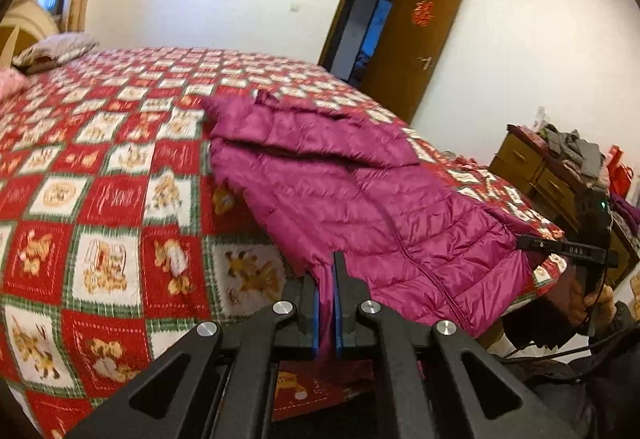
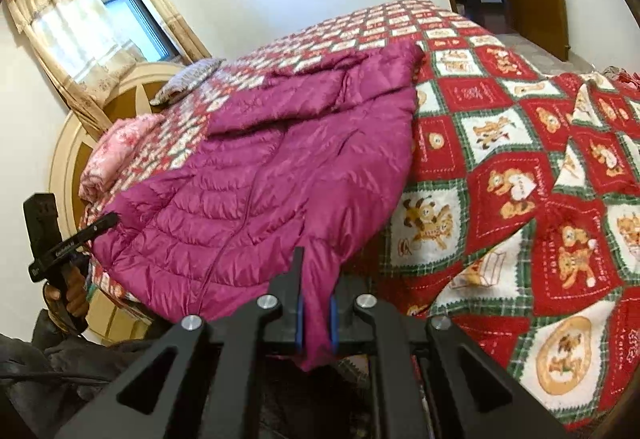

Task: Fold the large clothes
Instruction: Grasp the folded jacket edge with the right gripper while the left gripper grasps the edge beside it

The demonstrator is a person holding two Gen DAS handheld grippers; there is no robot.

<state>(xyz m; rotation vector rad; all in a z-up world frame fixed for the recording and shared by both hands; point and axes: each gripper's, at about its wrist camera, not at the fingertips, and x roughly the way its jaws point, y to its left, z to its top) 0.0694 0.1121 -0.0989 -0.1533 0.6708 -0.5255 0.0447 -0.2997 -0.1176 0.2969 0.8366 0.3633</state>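
my left gripper [image 1: 333, 259] has its jaws pinched tight on a thin bit of the purple puffy jacket [image 1: 340, 191], right at its near edge. my right gripper [image 2: 316, 279] has its jaws open just a little, squeezed on a thicker bunch of the same jacket, and a flap of it hangs down between the blue pads [image 2: 299, 323].

the jacket lies spread on the bed [image 1: 100, 159], on top of a red and white checked blanket [image 2: 520, 179] with little bear pictures. its near edge is lifted off the blanket where my two grippers hold it, one at each corner. the far part is rumpled and still lies flat on the bed. a zipper line runs up the middle of it.

from the left camera i can see a hand [image 1: 592, 303] holding the right gripper at the jacket's far corner. from the right camera i see the other hand [image 2: 70, 291] with the left gripper.

pillows [image 2: 120, 147] sit at the head of the bed by the window [image 2: 120, 11]. a brown door [image 1: 408, 39] stands open.
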